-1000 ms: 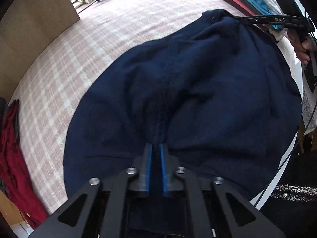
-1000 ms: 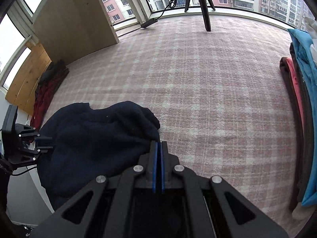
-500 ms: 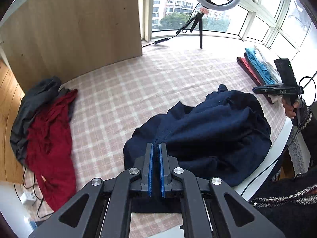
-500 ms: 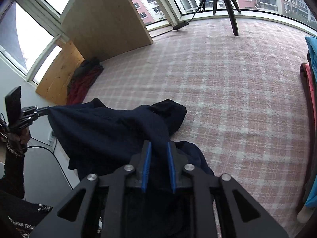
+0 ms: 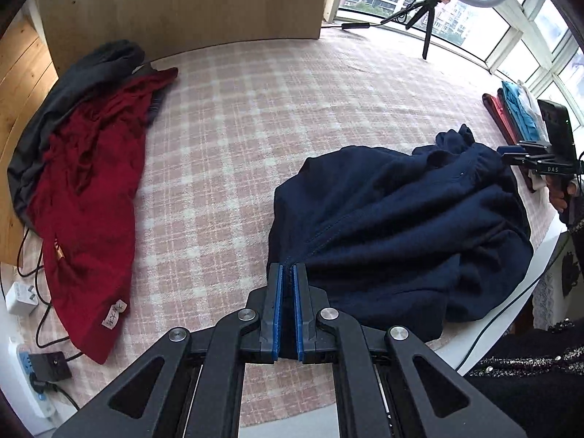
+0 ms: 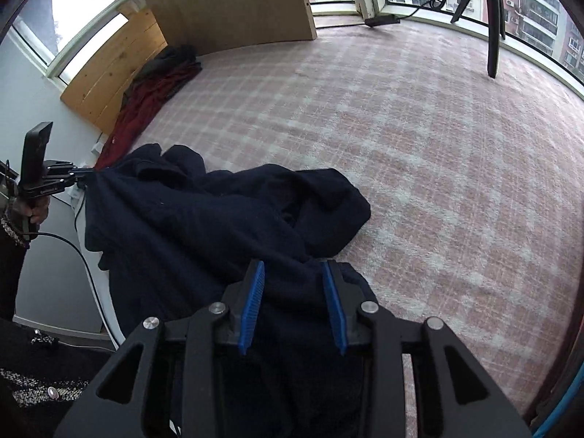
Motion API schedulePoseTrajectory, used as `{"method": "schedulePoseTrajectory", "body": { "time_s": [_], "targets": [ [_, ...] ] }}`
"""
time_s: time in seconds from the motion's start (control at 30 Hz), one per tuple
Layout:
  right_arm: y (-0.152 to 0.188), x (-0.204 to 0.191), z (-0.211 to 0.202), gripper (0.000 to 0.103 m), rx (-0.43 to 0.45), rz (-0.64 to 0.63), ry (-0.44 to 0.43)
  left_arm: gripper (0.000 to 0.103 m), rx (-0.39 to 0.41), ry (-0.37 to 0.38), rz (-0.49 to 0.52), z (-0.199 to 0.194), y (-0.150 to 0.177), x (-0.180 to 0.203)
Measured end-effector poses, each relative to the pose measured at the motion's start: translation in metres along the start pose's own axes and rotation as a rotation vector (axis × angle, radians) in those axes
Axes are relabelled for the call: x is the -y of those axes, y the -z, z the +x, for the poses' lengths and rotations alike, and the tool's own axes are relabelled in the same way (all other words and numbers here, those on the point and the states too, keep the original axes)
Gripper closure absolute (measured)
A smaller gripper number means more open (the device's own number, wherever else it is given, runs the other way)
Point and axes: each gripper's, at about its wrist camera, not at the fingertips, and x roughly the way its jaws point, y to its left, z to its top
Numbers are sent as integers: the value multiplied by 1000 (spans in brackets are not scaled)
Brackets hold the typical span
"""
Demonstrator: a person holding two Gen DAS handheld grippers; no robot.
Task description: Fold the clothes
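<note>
A dark navy garment (image 5: 401, 226) lies crumpled on the pink plaid cover (image 5: 255, 127). My left gripper (image 5: 287, 277) is shut on its edge by a seam and holds that edge taut; the right wrist view shows it (image 6: 82, 177) at the far left, pulling a corner of the garment (image 6: 219, 226). The jaws of my right gripper (image 6: 294, 284) are opening. Navy cloth lies loose between the blue pads (image 6: 255, 292), which do not press on it. Seen from the left wrist, the right gripper (image 5: 511, 151) is at the garment's gathered far end.
A red garment (image 5: 91, 189) and a dark grey one (image 5: 84, 73) lie heaped at the left by a wooden board (image 5: 182, 7). Folded clothes (image 5: 518, 109) are stacked at the right. A ring light tripod (image 5: 425, 36) stands at the back. A power strip and cables (image 5: 36, 365) lie at the left edge.
My left gripper has pulled back with the navy cloth's edge, so the garment looks farther off. The right jaws went from shut to apart, letting the cloth go slack.
</note>
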Motion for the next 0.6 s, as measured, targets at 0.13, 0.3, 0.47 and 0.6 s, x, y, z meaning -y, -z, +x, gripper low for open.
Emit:
{"method": "schedulePoseTrajectory", "body": {
  "time_s": [0.13, 0.3, 0.47, 0.6],
  "targets": [
    [2, -22, -5, 40, 20, -139, 66, 98, -13, -6, 32, 11, -8, 8],
    [9, -17, 20, 100, -89, -137, 135, 98, 18, -33, 41, 7, -21, 9],
    [-20, -25, -77, 100, 200, -86, 192, 98, 241, -98, 111, -78, -68, 18],
    [-61, -58, -177, 100, 441, -136, 286, 98, 446, -180, 181, -171, -109, 34]
  ]
}}
